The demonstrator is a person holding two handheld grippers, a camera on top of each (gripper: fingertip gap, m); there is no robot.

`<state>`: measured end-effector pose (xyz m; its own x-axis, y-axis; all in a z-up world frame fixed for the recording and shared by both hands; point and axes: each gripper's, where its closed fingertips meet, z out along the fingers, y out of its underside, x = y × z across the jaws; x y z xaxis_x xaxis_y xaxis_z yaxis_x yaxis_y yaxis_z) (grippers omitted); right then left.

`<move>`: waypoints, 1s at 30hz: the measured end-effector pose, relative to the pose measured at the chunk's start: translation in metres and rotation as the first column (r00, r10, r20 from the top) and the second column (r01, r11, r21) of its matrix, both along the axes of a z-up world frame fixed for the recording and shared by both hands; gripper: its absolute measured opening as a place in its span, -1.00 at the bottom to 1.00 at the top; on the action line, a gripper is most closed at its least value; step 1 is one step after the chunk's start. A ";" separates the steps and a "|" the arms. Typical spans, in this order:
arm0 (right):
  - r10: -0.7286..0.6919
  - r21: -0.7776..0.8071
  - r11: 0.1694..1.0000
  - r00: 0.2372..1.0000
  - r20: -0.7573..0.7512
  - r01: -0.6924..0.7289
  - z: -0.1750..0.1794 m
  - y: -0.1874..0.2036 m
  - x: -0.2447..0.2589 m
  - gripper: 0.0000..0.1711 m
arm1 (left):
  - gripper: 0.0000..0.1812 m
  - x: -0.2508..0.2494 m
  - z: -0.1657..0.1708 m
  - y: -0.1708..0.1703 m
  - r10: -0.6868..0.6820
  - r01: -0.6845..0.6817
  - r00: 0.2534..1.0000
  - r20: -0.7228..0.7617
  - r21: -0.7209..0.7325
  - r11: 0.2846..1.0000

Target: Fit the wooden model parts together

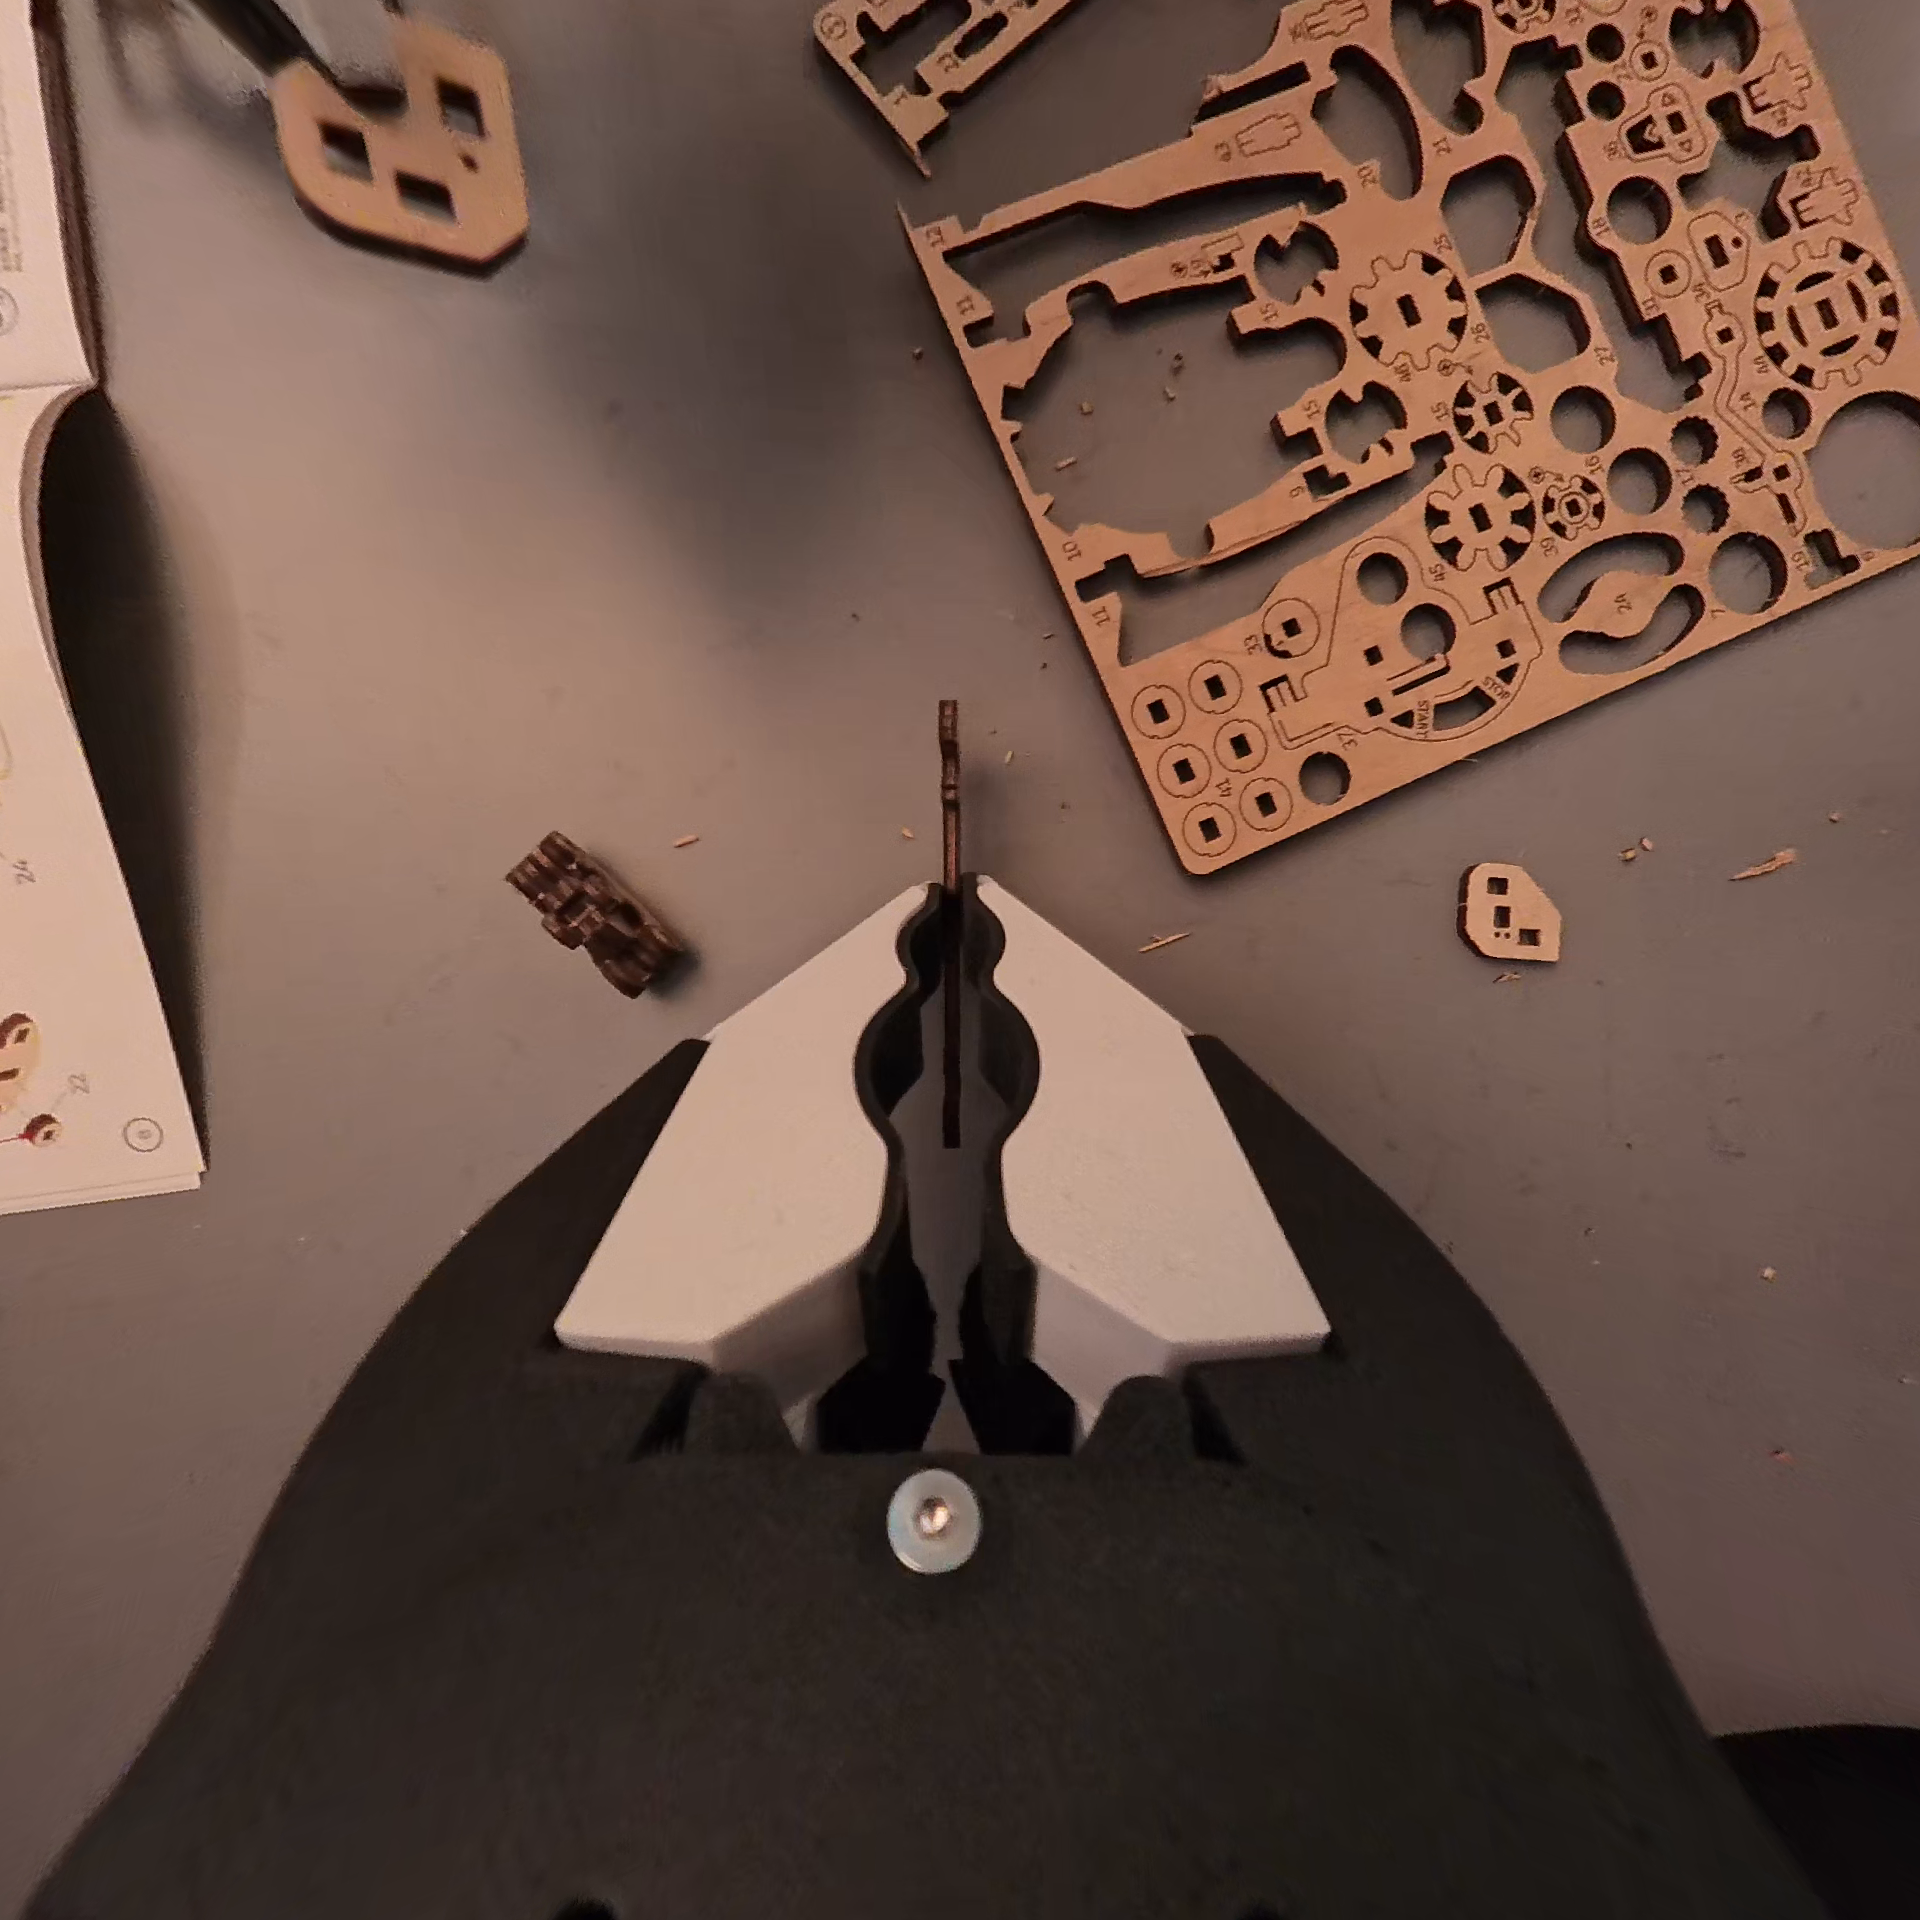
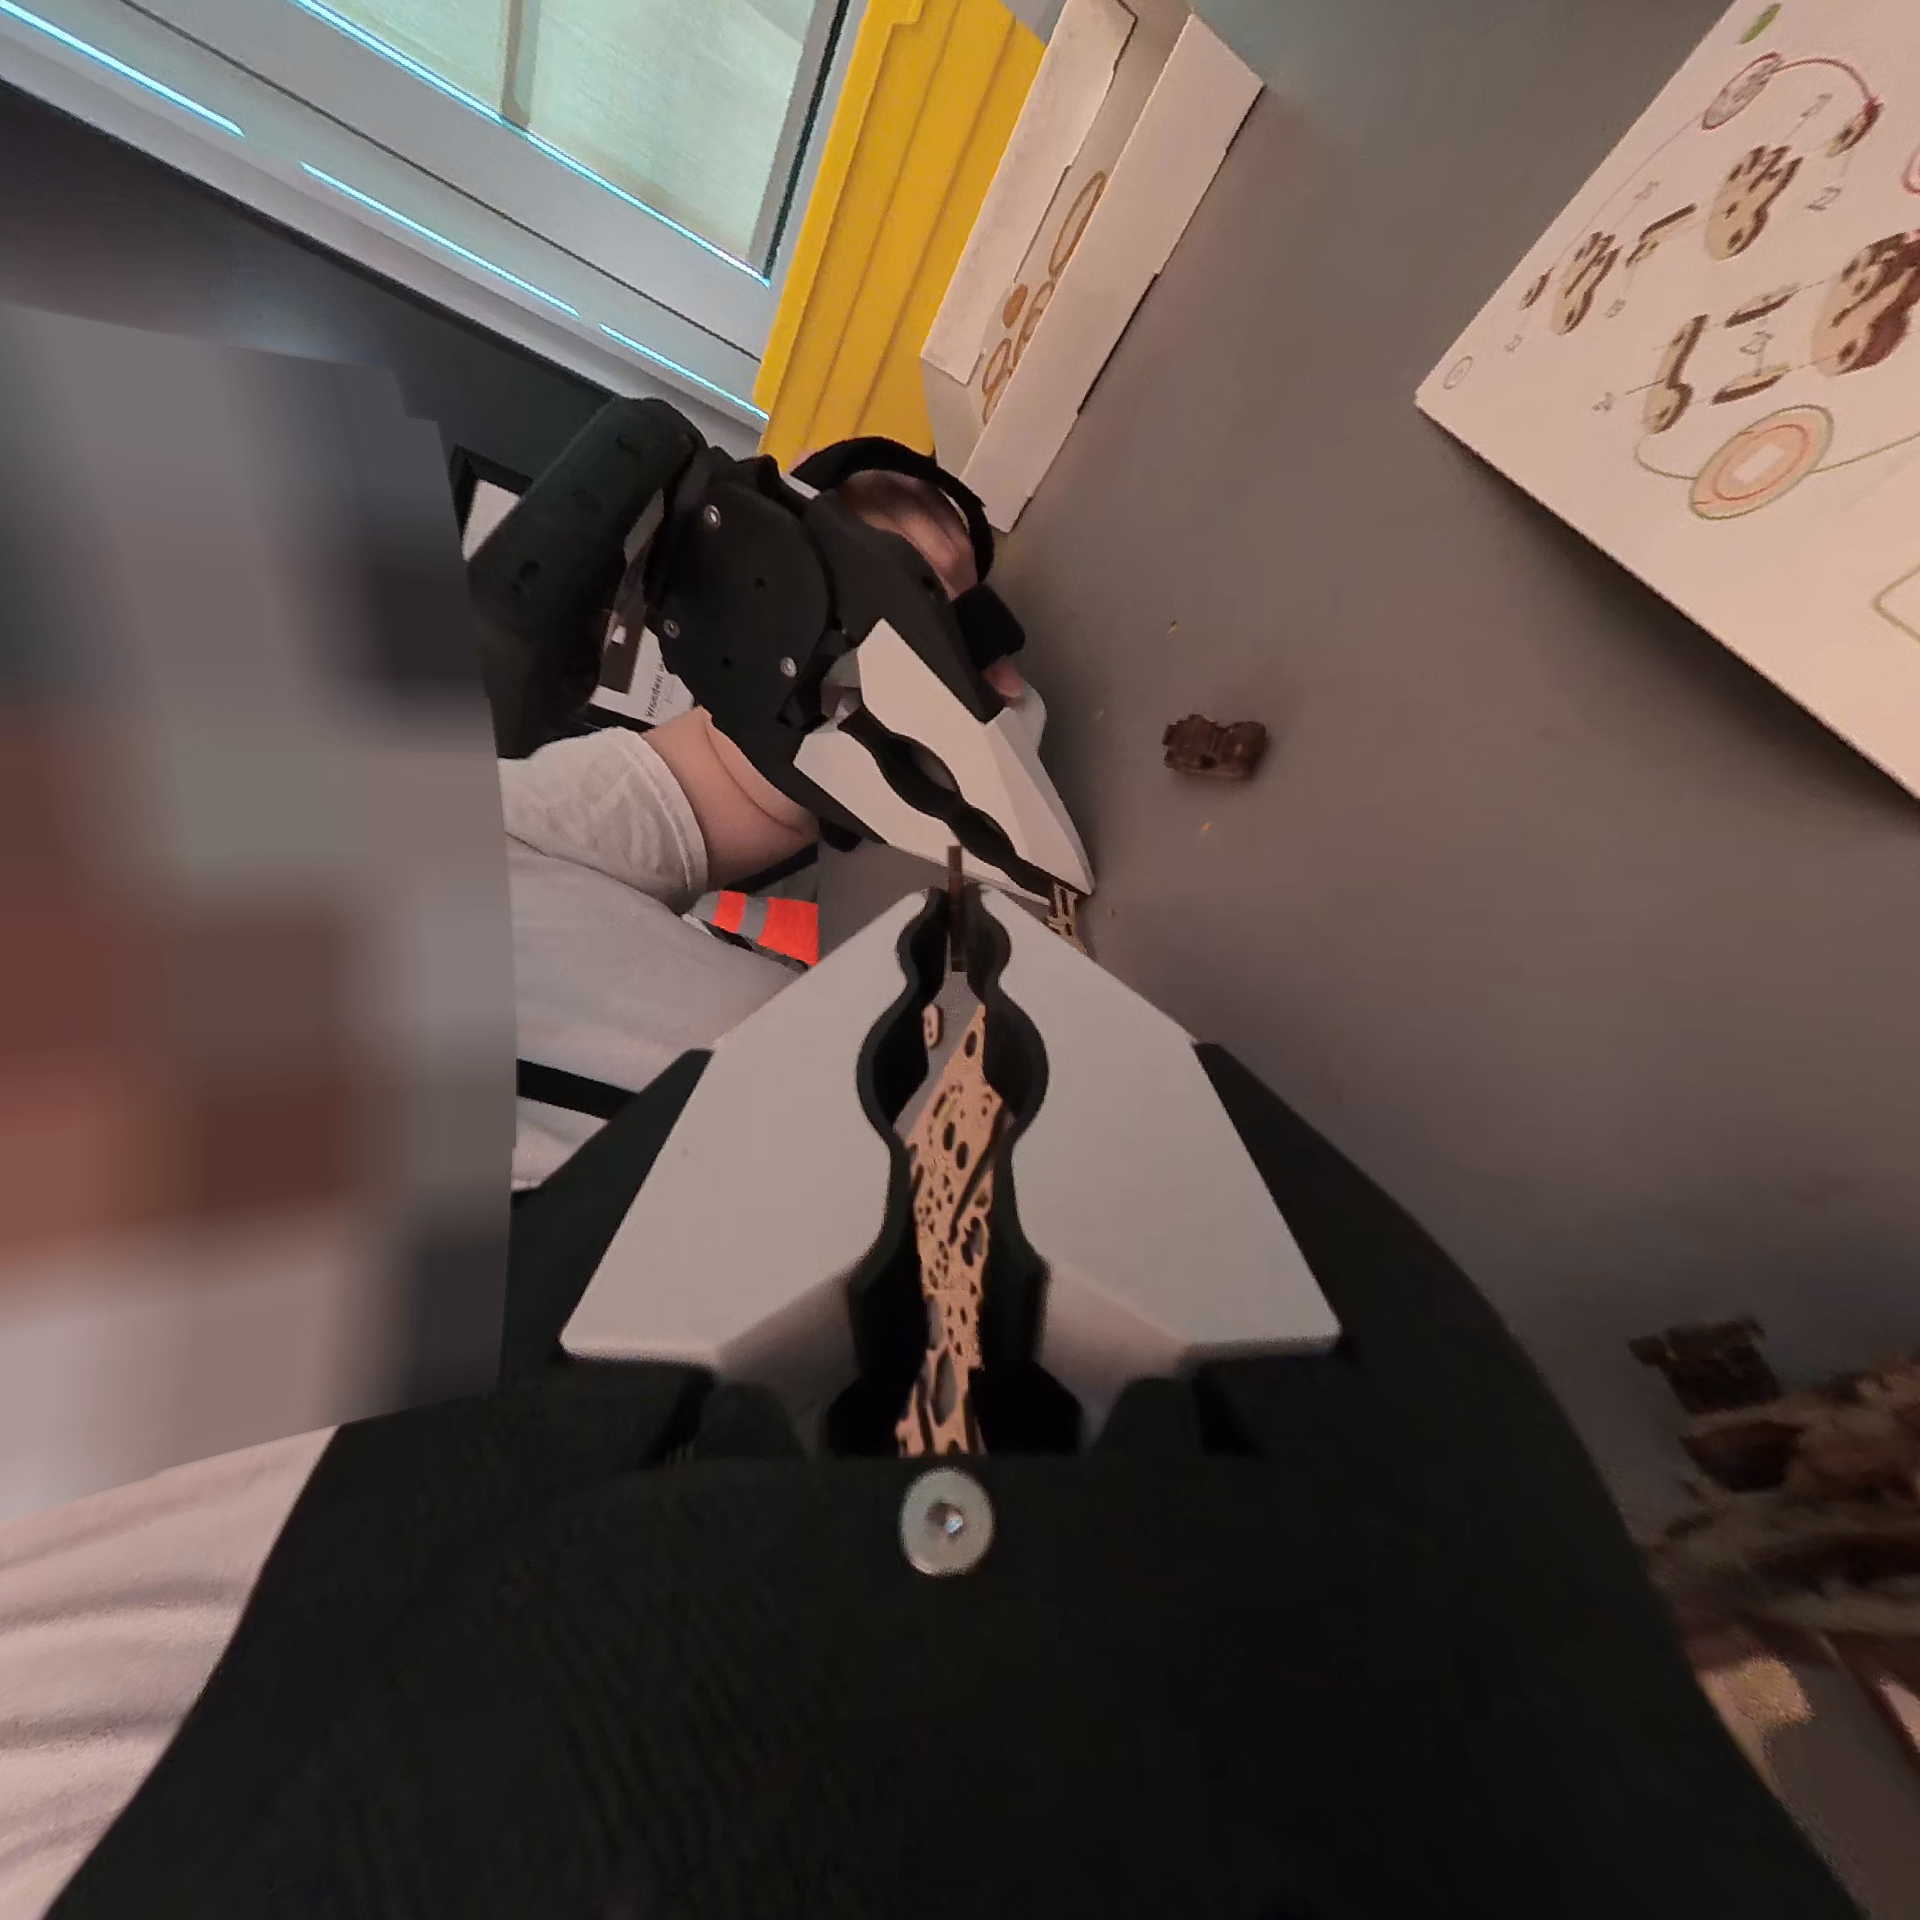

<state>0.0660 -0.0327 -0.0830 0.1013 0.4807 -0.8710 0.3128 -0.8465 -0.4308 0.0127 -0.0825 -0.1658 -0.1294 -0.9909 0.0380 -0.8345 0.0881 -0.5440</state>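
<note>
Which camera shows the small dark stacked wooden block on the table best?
The left wrist view: the dark wooden block lies close, sharp and unobstructed on the grey table, left of the tool tips. The right wrist view shows it smaller and farther off.

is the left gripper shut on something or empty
Shut on a part: the left gripper pinches a thin dark wooden piece edge-on between its white fingers, sticking out past the tips.

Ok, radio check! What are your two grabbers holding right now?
Left hand-held gripper shut on thin wooden piece, edge-on above table. Right hand-held gripper shut on slotted wooden plate. Small dark sub-assembly lies loose nearby. Pieces not yet joined.
</note>
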 end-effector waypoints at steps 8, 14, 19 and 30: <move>-0.019 -0.085 0.996 0.999 -0.033 0.016 -0.001 -0.011 -0.022 -0.99 | -1.00 0.000 0.000 0.002 0.017 -0.017 1.000 0.004 -0.019 1.000; -0.004 -0.108 0.994 1.000 -0.022 0.002 -0.008 -0.018 -0.032 -0.99 | -1.00 0.000 0.000 0.002 0.015 -0.015 1.000 0.004 -0.014 1.000; -0.025 -0.134 0.991 0.999 -0.028 0.021 -0.014 -0.016 -0.036 -0.99 | -1.00 0.000 0.000 0.002 0.013 -0.013 1.000 0.004 -0.009 1.000; -0.033 -0.155 0.987 0.999 -0.023 0.029 -0.020 -0.014 -0.037 -0.99 | -0.99 0.000 0.000 0.002 0.017 -0.016 1.000 0.008 -0.020 1.000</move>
